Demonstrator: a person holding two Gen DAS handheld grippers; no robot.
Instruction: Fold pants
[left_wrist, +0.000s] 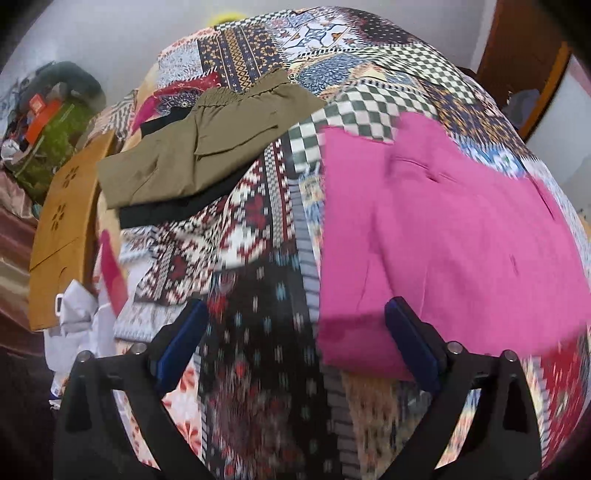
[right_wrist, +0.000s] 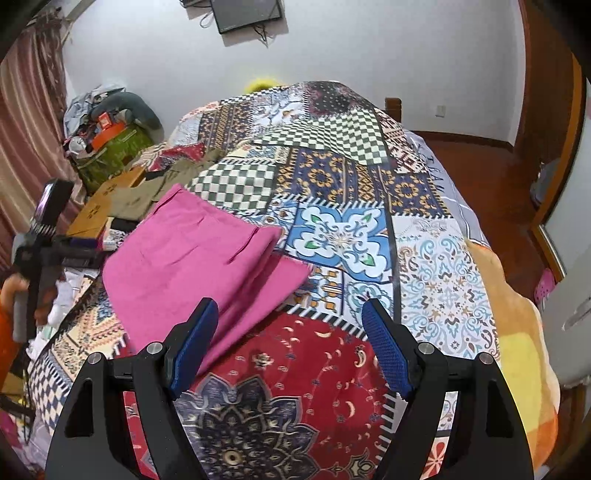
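Observation:
Folded pink pants (left_wrist: 443, 240) lie flat on the patchwork bedspread (left_wrist: 258, 258); they also show in the right wrist view (right_wrist: 195, 266). My left gripper (left_wrist: 295, 314) is open and empty, hovering over the bedspread with the pants' near left corner beside its right finger. My right gripper (right_wrist: 290, 314) is open and empty above the bedspread (right_wrist: 369, 229), with the pants' near right edge by its left finger. The left gripper's body (right_wrist: 48, 236) shows at the left of the right wrist view. The left wrist view is motion-blurred.
Folded olive pants (left_wrist: 199, 147) lie on a black garment (left_wrist: 177, 210) at the bed's far left. A brown cardboard piece (left_wrist: 62, 229) and white clutter (left_wrist: 77, 317) sit at the left edge. A pile of bags (right_wrist: 107, 133) stands by the curtain. Wooden floor (right_wrist: 480, 173) lies right.

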